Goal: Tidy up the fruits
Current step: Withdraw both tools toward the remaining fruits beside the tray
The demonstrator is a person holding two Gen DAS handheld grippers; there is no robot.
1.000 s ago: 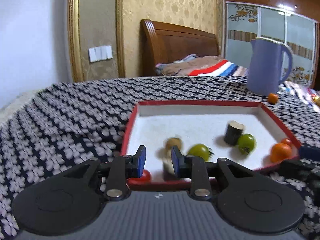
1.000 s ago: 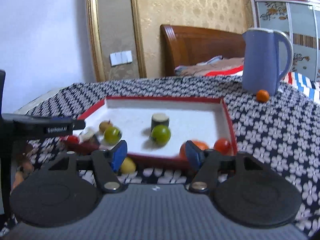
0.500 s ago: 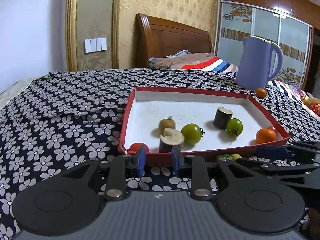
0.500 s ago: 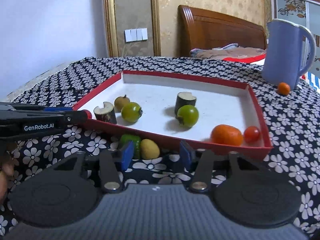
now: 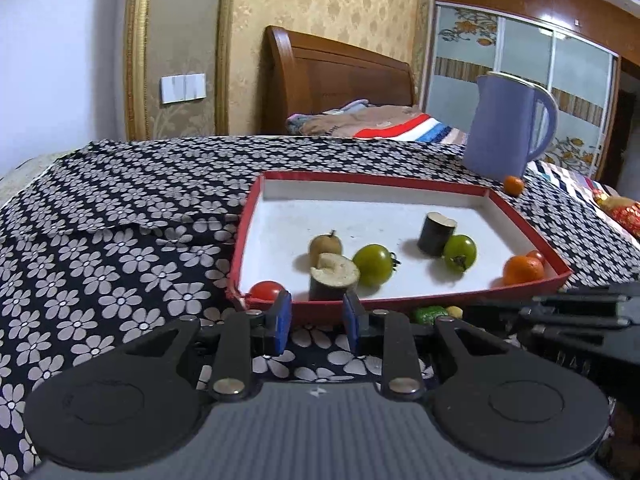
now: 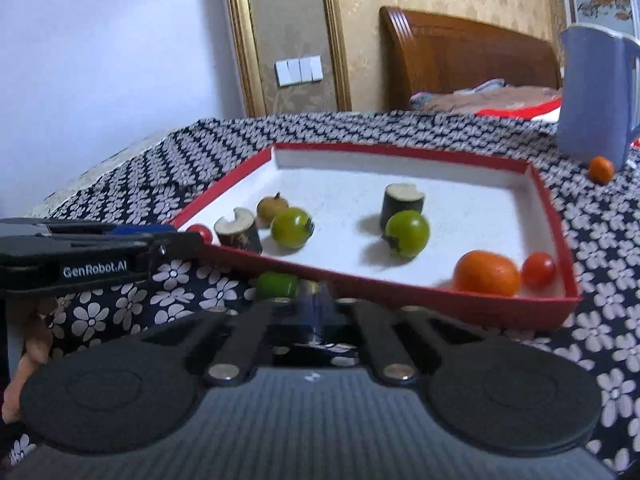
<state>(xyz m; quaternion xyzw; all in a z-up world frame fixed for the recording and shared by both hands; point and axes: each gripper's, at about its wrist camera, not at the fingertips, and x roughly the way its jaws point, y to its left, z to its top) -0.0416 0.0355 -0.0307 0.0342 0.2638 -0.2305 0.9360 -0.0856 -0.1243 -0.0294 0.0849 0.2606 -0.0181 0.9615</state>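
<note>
**Left wrist view.** Shows the left gripper (image 5: 316, 322) at lower centre with jaws apart and nothing between the blue pads (image 5: 282, 320). Places the pads just short of the near wall of the red tray (image 5: 400, 303); directly beyond that wall, inside the tray, stand a red tomato (image 5: 266, 291) and a cut dark stub (image 5: 334, 276).

**Right wrist view.** Shows the right gripper (image 6: 316, 306) at lower centre with jaws drawn close together and smeared by blur. Cannot be told whether anything is pinched there.

**Loose fruit.** Puts a green fruit (image 6: 276, 285) on the flowered cloth (image 5: 100, 240), outside the tray and touching or almost touching its near wall, just up and left of the right jaws. Sets its long axis across the frame, parallel to that wall. Shows, in the left wrist view only, a small yellow fruit (image 5: 454, 311) just beside the green one, right at the tip of the right gripper; probably sits at or between those jaws, though the blur hides this.

**Relation that matters.** Leaves both loose fruits far closer to the right gripper than to the left, which points at the tray's lower left corner. Favours a lift up and over the near wall into the open white floor at centre.

**Further out.** Shows one small orange (image 6: 601, 169) on the cloth at upper right, beside the blue jug (image 5: 504, 128), well apart from both grippers and nearer the right.
</note>
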